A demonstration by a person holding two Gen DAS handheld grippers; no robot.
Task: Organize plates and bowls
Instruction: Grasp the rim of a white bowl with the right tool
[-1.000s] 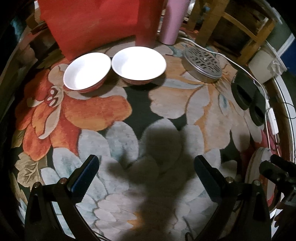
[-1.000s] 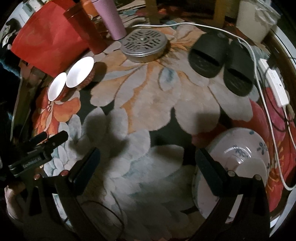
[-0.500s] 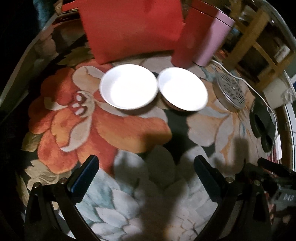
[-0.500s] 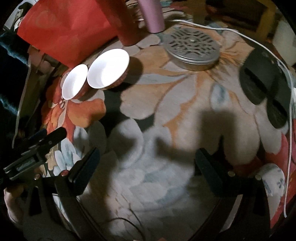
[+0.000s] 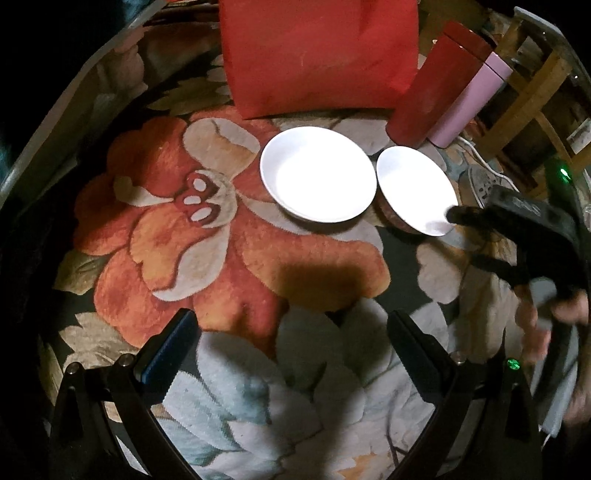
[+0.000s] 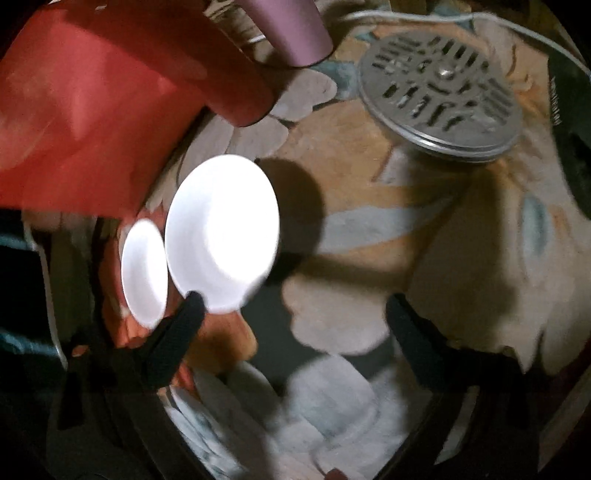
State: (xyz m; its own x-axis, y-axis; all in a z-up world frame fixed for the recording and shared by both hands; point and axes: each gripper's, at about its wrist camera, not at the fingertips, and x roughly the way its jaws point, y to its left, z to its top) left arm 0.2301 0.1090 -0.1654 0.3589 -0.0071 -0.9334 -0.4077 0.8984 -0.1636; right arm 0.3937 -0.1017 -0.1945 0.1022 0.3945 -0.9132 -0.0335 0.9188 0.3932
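Note:
Two white bowls sit side by side on a flowered rug. In the left wrist view the left bowl and the right bowl lie ahead of my open, empty left gripper. My right gripper is open and empty, its left fingertip at the near rim of the right bowl; the other bowl is beyond, to the left. The right gripper's body shows at the right of the left wrist view, its tip at the right bowl's rim.
A red bag, a red tumbler and a pink tumbler stand just behind the bowls. A round perforated metal tin and a white cable lie to the right. A wooden chair frame stands at the back right.
Both grippers moved closer to the bowls and swung left. The right gripper now reaches the right bowl's rim; the plate and slippers have left its view.

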